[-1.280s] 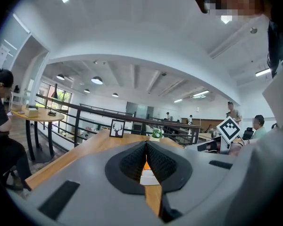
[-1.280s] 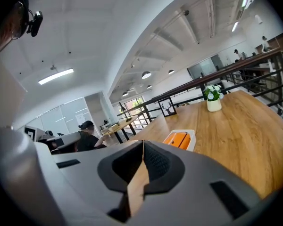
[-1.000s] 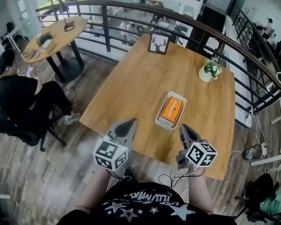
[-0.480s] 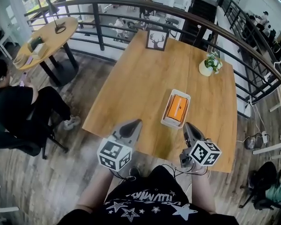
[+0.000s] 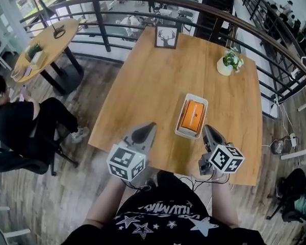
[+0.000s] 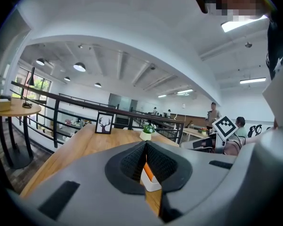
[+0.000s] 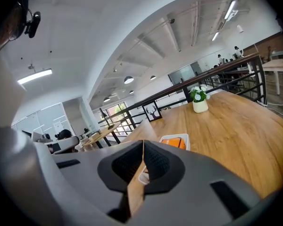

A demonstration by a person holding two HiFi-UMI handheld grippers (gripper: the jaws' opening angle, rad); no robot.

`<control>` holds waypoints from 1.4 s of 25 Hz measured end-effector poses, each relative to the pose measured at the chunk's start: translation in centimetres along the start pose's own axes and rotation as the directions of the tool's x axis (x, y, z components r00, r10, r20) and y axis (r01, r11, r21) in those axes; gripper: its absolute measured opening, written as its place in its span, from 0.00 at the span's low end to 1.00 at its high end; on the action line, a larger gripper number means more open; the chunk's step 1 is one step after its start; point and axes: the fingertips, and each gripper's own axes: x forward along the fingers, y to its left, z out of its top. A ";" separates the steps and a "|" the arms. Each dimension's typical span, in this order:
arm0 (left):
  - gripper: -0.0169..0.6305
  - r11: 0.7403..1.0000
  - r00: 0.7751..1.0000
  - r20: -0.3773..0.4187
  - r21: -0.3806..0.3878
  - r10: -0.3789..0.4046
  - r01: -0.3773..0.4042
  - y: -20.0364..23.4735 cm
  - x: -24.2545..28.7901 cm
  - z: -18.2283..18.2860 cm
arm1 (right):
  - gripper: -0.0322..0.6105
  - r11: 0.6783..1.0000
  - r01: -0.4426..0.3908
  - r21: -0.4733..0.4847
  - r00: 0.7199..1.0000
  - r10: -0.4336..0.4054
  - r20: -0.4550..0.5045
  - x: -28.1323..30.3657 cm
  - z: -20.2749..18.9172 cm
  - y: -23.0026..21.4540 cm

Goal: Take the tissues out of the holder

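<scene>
Hovering at the near edge of the wooden table, the left gripper and right gripper are both clenched shut with nothing in them. Between and just beyond them sits a white holder, where the orange tissues lie flat and untouched. The likely trouble is that the pack looks snug inside its walls. A pull from one claw could lift or drag the light holder along, perhaps off the near edge, unless the other pins it. Jaws left closed would merely shove it.
</scene>
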 end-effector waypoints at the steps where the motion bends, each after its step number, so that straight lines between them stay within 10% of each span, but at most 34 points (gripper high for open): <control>1: 0.05 1.000 1.000 -0.002 0.004 0.000 0.000 0.2 0.6 0.1 | 0.08 1.000 0.000 0.003 1.000 0.000 0.000 0.5 0.3 -0.3; 22: 0.05 0.998 0.995 -0.077 0.000 -0.056 0.056 4.1 13.6 0.0 | 0.08 0.992 0.127 0.022 0.958 -0.117 -0.264 10.8 -3.1 -9.2; 25: 0.05 0.998 0.994 -0.087 -0.007 -0.068 0.067 4.2 14.5 -0.3 | 0.32 0.990 0.138 0.039 0.947 -0.120 -0.299 11.7 -3.7 -9.7; 35: 0.05 0.995 0.987 -0.132 -0.026 -0.095 0.092 4.4 16.6 -1.2 | 0.42 0.979 0.197 0.055 0.903 -0.159 -0.400 13.6 -5.3 -10.7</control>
